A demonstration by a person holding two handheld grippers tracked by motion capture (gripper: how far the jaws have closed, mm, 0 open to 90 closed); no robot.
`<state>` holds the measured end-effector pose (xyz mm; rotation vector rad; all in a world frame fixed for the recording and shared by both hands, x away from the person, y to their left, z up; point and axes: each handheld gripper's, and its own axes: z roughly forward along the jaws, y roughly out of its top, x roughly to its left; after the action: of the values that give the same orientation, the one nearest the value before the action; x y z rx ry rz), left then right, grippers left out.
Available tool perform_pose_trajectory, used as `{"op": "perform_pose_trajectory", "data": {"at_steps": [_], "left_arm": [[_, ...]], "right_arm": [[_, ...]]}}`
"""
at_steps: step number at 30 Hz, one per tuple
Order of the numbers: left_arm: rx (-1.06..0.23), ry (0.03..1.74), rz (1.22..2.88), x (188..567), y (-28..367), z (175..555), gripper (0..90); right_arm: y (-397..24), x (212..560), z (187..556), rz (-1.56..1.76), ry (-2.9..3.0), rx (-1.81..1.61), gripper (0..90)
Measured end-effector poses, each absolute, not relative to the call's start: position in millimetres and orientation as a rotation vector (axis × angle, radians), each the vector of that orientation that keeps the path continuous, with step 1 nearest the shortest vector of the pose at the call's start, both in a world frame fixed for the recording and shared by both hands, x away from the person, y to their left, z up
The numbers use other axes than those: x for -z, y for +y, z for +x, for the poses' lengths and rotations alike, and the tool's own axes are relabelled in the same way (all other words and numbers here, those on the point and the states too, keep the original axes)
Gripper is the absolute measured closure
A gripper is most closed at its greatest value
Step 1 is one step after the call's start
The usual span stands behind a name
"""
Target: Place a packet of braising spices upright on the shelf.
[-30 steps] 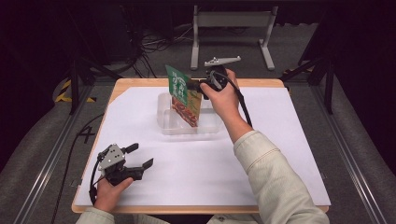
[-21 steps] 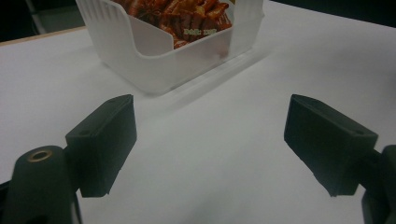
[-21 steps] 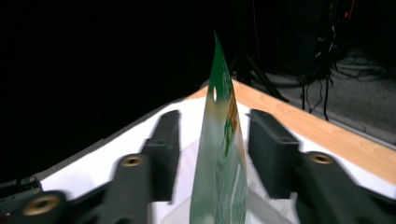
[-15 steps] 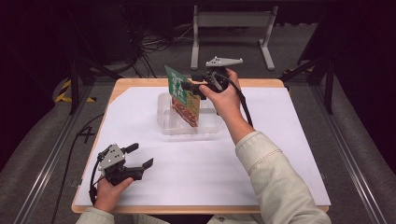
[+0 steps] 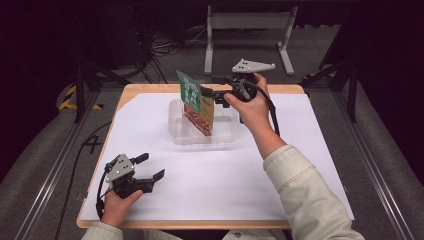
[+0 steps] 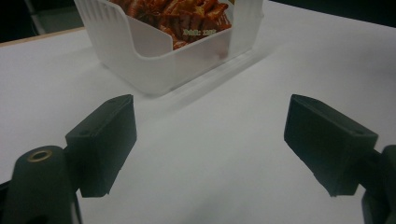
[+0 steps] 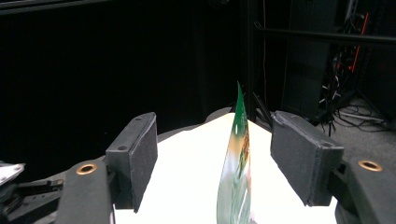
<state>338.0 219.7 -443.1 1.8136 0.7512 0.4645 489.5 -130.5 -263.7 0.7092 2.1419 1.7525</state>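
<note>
**Snack packet stands free in the bin, with nothing pinching it**

Near the front left corner of the bench (image 5: 300,165), the left gripper (image 5: 147,167) rests low on the white sheet in the person's left hand (image 5: 116,207), its jaws spread wide and empty; it is well apart from the bin and cannot steady anything.

Farther back, toward the middle of the far edge, the clear plastic bin (image 5: 180,131) holds the green and red snack packet (image 5: 196,102), which stands on end and leans, its top well above the rim.

At that top sits the right gripper (image 5: 206,92). In the right gripper view its jaws stand apart on either side of the packet's thin edge (image 7: 236,172), with a gap on each side.

The risk, as I judge it: unsupported, the tall packet may tip over the low wall, or a jaw brushing it on the way out may drag it and shift the light bin.
</note>
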Motion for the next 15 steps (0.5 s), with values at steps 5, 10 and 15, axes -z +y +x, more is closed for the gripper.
{"op": "perform_pose_trajectory", "data": {"at_steps": [5, 10, 15], "left_arm": [[-0.470, 0.758, 1.808, 442, 222, 337, 17.7], [-0.472, 0.755, 1.813, 442, 221, 336, 17.7], [-0.470, 0.757, 1.812, 442, 221, 337, 17.7]], "right_arm": [[-148, 259, 477, 0.668, 2.125, -1.754, 31.5], [-166, 258, 464, 0.648, 2.129, -1.732, 30.8], [-186, 257, 453, 0.645, 2.119, -1.716, 29.9]]}}
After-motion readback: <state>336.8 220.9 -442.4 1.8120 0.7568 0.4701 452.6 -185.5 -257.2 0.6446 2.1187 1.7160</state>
